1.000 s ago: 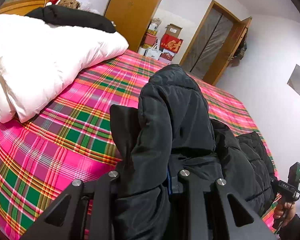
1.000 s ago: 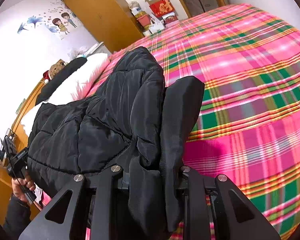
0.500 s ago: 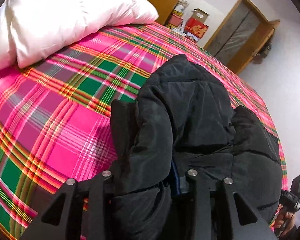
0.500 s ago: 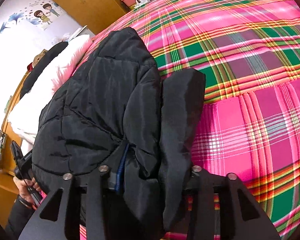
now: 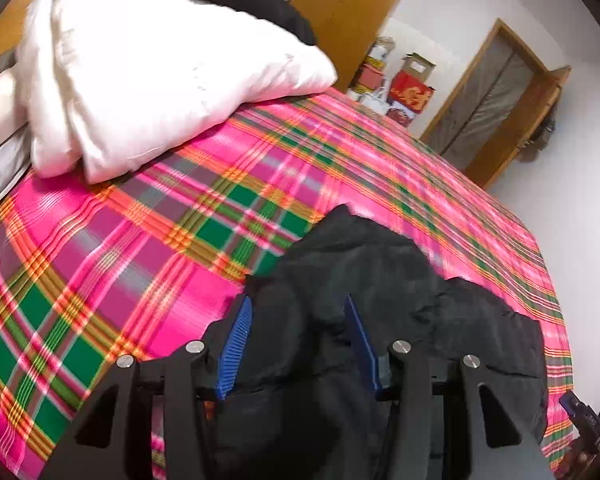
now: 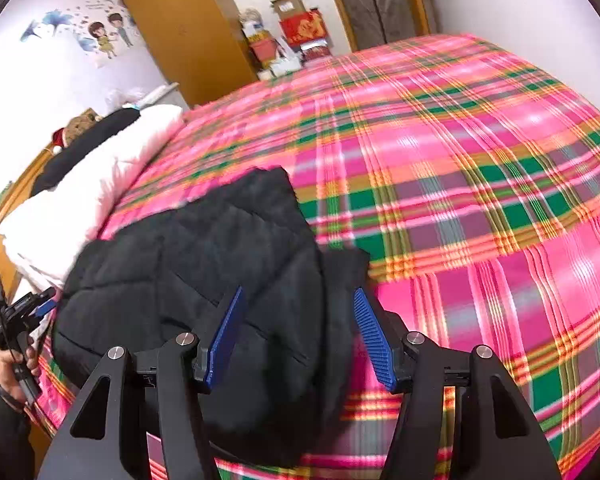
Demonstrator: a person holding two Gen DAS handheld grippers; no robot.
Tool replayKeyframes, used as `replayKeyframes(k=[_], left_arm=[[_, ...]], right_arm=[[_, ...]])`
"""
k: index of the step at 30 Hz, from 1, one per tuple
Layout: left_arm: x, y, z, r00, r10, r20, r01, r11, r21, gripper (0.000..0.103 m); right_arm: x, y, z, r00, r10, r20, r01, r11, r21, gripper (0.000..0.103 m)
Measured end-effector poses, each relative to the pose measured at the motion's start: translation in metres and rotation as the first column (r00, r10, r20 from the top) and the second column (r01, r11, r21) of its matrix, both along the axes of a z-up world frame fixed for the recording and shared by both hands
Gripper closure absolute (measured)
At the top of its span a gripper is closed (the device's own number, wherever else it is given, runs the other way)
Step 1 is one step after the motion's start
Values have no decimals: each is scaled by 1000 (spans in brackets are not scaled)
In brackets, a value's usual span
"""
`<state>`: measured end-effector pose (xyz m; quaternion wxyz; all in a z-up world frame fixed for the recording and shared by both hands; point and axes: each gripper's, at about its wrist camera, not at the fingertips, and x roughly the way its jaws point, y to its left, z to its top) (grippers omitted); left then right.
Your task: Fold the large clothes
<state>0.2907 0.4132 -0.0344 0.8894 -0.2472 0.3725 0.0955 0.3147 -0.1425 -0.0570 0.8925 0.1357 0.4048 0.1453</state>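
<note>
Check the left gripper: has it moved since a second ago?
Yes. The left gripper has opened, blue pads showing, and let go of the black jacket, which now lies lower in view, farther below the white pillow.

Jacket [image 6: 204,264] on bed [image 6: 460,160], pillow [image 5: 160,68] behind.

Bright, even light; motion blur; fisheye-bent edges.

Both my wrist views look forward and down, close over the bedspread [image 5: 140,260]: the left faces the pillow [image 5: 160,72], the right the wardrobe [image 6: 188,36]. Both share the black jacket [image 6: 204,264].
</note>
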Motion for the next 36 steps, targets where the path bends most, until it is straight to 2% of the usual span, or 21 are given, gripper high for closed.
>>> replayKeyframes(k=[3,6,9,15,21,36], left_arm=[[23,-22,-3,997,-70,-29,72,995,75,53],[45,-37,-17,992,-100,-83,110,985,135,52],[53,-39,-27,992,-85,-93,98,985,143,52],[45,-43,-18,992,-83,-93,98,980,176,52],[10,-61,13,996,-65,-54,75,975,210,52],[-122,-166,88,994,-110,-5,107,961,253,52]], right_arm=[[15,27,-7,998,66,-9,-67,996,-62,46],[35,49,-29,992,100,-78,-110,985,-134,47],[41,53,-40,990,105,-93,-119,980,-158,47],[28,47,-27,993,92,-71,-102,982,-156,47],[-8,49,0,994,104,-19,-106,985,-140,47],[-142,47,42,987,155,47,-146,978,-151,47]])
